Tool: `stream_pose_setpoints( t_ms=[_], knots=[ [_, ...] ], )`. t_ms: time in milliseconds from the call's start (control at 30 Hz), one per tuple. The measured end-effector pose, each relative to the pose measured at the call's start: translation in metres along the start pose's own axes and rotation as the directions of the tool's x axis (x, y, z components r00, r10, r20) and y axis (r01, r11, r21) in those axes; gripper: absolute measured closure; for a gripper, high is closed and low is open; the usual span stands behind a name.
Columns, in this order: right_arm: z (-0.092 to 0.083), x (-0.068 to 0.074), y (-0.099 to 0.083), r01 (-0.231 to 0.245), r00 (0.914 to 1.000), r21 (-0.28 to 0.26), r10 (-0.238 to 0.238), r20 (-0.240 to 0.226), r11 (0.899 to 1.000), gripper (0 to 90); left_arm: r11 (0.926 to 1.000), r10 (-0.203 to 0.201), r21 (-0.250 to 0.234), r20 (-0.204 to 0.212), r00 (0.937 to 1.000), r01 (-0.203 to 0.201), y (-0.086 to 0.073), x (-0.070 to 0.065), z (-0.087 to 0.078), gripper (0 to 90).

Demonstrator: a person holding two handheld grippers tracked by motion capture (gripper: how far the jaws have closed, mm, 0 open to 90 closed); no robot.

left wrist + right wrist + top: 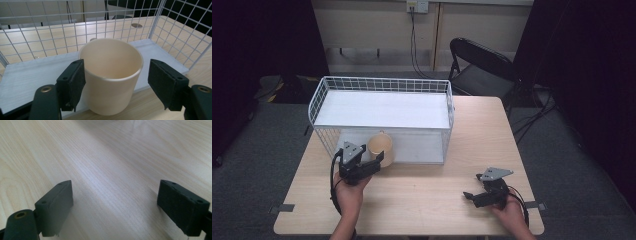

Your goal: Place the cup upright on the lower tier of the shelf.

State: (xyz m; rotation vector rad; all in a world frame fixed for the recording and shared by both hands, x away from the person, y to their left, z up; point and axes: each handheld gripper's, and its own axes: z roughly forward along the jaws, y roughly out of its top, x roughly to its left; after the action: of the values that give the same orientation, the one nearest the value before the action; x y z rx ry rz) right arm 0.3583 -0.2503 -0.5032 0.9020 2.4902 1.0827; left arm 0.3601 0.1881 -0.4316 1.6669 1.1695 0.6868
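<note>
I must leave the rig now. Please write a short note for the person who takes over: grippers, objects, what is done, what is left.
Left gripper: open, jaws on either side of the cream cup, right pad clear of it.
Right gripper: open, holding nothing, low over the wooden table.
Cup: upright at the front edge of the white wire rack's lower shelf.
Done: cup appears released.
Left: probably draw the left gripper back.

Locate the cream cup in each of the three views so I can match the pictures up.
High view: the cream cup stands left of centre, at the open front of the white wire rack, just ahead of the left gripper.
Left gripper view: the cup is at the centre, between the open jaws, on the rack's white bottom shelf.
Right gripper view: not in it.
Shared landmark: the rack's wire mesh behind the cup.
</note>
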Motion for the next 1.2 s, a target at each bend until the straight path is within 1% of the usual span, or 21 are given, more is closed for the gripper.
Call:
stream_pose_setpoints(
  t_ms=[67,233,300,333,467,767,800,867,1067,1100,1200],
  knots=[
    [0.0,0.0,0.0,0.0,1.0,0.0,0.0,0.0,1.0,12.7,0.9999,0.009,0.01,-0.008,0.9999,-0.009,-0.001,0.0,0.001,30.0],
    [0.0,0.0,0.0,0.0,1.0,0.0,0.0,0.0,1.0,12.7,0.9998,0.002,0.022,-0.017,0.9999,-0.002,-0.005,-0.001,0.006,30.1],
    [0.0,0.0,0.0,0.0,1.0,0.0,0.0,0.0,1.0,12.7,0.9997,0.006,0.024,-0.023,0.9997,-0.006,-0.006,-0.002,0.009,30.1],
    [0.0,0.0,0.0,0.0,1.0,0.0,0.0,0.0,1.0,12.7,0.9998,0.001,0.02,-0.026,0.9997,0.0,-0.007,-0.002,0.01,30.3],
    [0.0,0.0,0.0,0.0,1.0,0.0,0.0,-0.001,1.0,12.7,0.9996,0.006,0.028,-0.036,0.9993,-0.005,-0.007,-0.001,0.012,31.3],
    [0.0,0.0,0.0,0.0,1.0,0.0,0.0,-0.001,1.0,12.7,0.9996,-0.001,0.029,-0.052,0.9987,0.003,-0.007,-0.001,0.016,38.8],
    [0.0,0.0,0.0,0.0,1.0,0.0,0.0,0.0,1.0,12.7,0.9994,0.004,0.035,-0.053,0.9986,-0.002,-0.007,-0.001,0.016,39.6],
    [0.0,0.0,0.0,0.0,1.0,0.0,0.0,0.0,1.0,12.7,0.9993,-0.002,0.038,-0.054,0.9985,0.004,-0.008,-0.001,0.017,41.3],
    [0.0,0.0,0.0,0.0,1.0,0.0,0.0,0.0,1.0,12.7,0.999,0.008,0.044,-0.065,0.9978,-0.005,-0.008,-0.002,0.02,47.7],
    [0.0,0.0,0.0,0.0,1.0,-0.001,0.0,0.001,1.0,12.7,0.9986,0.02,0.05,-0.068,0.9975,-0.016,-0.008,-0.001,0.02,49.1],
    [0.0,0.0,0.0,0.0,1.0,0.0,0.0,0.0,1.0,12.7,0.9986,0.024,0.048,-0.075,0.9969,-0.021,-0.007,-0.002,0.021,53.5]
  ],
)
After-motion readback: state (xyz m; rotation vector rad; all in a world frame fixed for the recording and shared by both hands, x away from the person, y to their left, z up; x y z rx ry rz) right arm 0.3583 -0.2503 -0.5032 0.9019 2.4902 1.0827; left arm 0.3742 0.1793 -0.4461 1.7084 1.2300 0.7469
